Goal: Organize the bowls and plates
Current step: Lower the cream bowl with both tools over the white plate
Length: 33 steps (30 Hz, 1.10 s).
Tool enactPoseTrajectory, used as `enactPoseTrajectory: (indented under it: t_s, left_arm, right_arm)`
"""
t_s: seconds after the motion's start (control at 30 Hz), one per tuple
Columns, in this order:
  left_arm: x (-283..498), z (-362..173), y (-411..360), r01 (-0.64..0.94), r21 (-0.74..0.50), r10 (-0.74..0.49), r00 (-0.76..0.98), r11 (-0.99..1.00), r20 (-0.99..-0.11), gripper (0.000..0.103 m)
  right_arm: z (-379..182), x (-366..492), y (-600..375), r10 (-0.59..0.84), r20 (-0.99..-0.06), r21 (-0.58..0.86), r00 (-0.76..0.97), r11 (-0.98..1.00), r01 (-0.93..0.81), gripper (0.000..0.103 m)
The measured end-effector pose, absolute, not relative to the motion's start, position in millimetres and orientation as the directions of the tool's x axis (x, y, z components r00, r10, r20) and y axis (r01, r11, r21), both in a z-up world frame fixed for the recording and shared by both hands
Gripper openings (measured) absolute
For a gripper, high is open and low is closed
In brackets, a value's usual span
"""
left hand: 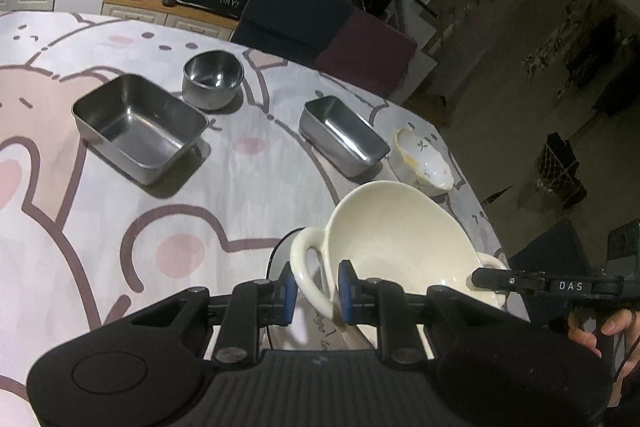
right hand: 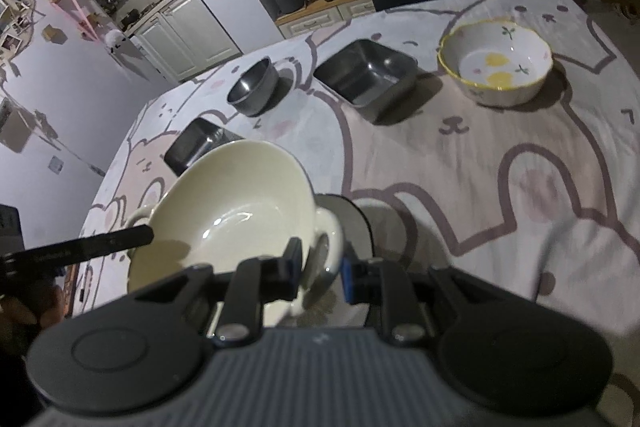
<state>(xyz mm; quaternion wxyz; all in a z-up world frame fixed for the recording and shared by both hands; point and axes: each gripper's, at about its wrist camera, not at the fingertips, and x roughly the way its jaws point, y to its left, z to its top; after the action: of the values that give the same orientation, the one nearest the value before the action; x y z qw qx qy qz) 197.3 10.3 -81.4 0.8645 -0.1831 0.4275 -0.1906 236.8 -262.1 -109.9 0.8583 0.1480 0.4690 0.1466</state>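
Grippers sit at opposite ends of one cream two-handled bowl. From the left gripper, the blue pads are clenched on the bowl's near loop handle, and the bowl spreads forward and to the right of it. The right gripper grips the other handle in the same way, with the bowl lying forward and to its left. So the handle-to-handle axis runs straight from one gripper to the other, and neither hand is nearer; the bowl is shared evenly.

The bowl is tilted, its far rim raised, low over the cartoon-print tablecloth. A dark-rimmed plate shows under it, though whether the two touch I cannot tell.

Further out stand a large steel tray, a round steel bowl, a small steel tray and a flower-patterned bowl, all well apart from the held bowl.

My guess is the next move needs both hands level together so the bowl settles flat.
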Motion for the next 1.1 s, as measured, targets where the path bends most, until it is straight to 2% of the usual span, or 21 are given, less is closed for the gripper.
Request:
enactPoseTrajectory:
  t_s: [1.1]
  left_arm:
    - [213.8,-130.1,10.1,0.141,-0.479,-0.484,0.473,0.866,-0.736,0.024]
  right_arm:
    - [-145.3,252.1,-255.1,0.355,-0.847,0.357,0.396,0.931,-0.073,0.025]
